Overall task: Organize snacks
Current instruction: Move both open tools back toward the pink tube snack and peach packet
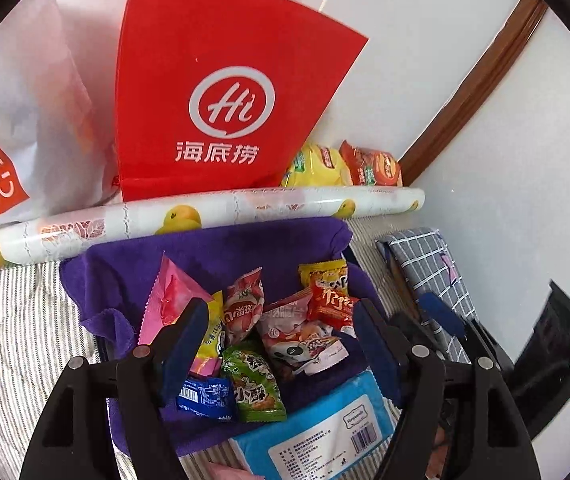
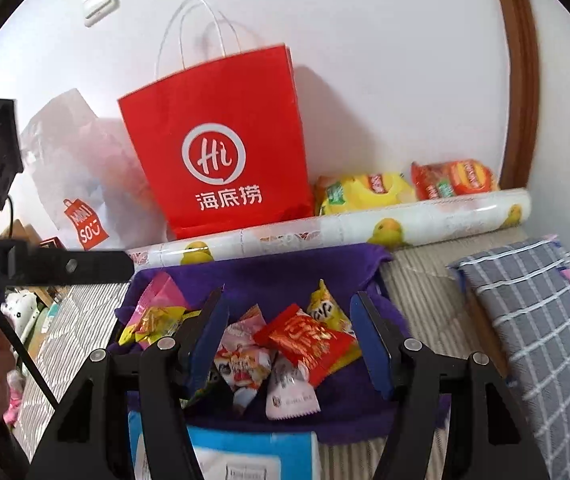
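Several small snack packets lie heaped on a purple towel: a pink one, a green one, a blue one, a red one and a yellow one. My left gripper is open and empty, its jaws apart just above the pile. My right gripper is open and empty over the red packet. A red paper bag stands upright behind the towel, against the wall.
A rolled duck-print sheet lies between bag and towel. Yellow and red chip bags sit behind it. A white Miniso bag is at left, a grey checked cushion at right, a blue tissue pack in front.
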The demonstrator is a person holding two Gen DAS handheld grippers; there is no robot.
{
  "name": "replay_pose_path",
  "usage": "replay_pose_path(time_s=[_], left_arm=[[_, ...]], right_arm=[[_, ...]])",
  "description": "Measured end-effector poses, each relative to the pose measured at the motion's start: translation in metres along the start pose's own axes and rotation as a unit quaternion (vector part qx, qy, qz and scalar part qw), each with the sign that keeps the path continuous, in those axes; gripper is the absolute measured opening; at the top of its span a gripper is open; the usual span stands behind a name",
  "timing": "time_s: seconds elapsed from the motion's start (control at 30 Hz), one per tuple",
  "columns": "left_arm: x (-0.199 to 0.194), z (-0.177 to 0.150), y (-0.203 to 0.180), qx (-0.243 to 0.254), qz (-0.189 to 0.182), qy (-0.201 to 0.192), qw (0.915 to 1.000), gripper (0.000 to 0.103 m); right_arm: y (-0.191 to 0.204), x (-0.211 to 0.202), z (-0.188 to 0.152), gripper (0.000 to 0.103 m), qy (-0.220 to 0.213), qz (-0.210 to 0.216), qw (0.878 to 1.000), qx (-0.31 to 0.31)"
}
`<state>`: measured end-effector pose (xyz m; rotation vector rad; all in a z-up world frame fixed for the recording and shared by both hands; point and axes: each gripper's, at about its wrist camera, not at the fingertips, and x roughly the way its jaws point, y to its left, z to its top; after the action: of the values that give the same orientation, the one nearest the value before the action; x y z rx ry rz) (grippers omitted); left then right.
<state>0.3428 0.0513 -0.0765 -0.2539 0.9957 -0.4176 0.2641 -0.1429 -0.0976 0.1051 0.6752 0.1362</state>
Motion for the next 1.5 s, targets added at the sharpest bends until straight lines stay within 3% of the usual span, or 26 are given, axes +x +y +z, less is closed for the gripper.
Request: replay_pose_path(time_s=[0.27,0.5,0.73,0.87,1.03,1.2,1.43,1.5], left_arm=[[-0.021,-0.004,-0.01,0.007,0.01,-0.018,0.9998,0.073],[-0.04,-0.013,-0.032,0.024,0.022,-0.031,0.999,0.073],[-0.051,-0.033,-0.041,0.023,0.029,-0.028,0.9989,0.073],[-0.063,-0.053,-0.035,0.018,0.039,-0.029,0.9987,0.073],[-0.073,-0.077,-0.017,0.002,0.057,-0.019,0.9982,0.073],[-0.08,-0.099,-0.006,-0.004,0.071,-0.012,0.9974,0.073],[-0.089,-0.12,-0.011,0.015,0.081,-0.013,0.9966,0.073],[-0.091,-0.125,-0.015,0.024,0.087,-0.015,0.9958,0.073]], right_arm=[[0.001,-0.053,-0.026,0.063,0.002,0.008,1.0,-0.004],[0.002,-0.076,-0.068,0.062,0.045,0.046,0.998,-0.007],[0.026,-0.1,-0.105,0.046,0.072,0.084,0.993,-0.043],[0.043,-0.103,-0.125,0.036,0.092,0.113,0.987,-0.063],[0.068,-0.102,-0.153,0.036,0.128,0.166,0.973,-0.102],[0.096,-0.106,-0.174,0.04,0.145,0.188,0.959,-0.157],[0.111,-0.098,-0.205,0.042,0.176,0.161,0.948,-0.211],[0.11,-0.094,-0.214,0.036,0.187,0.152,0.946,-0.218]])
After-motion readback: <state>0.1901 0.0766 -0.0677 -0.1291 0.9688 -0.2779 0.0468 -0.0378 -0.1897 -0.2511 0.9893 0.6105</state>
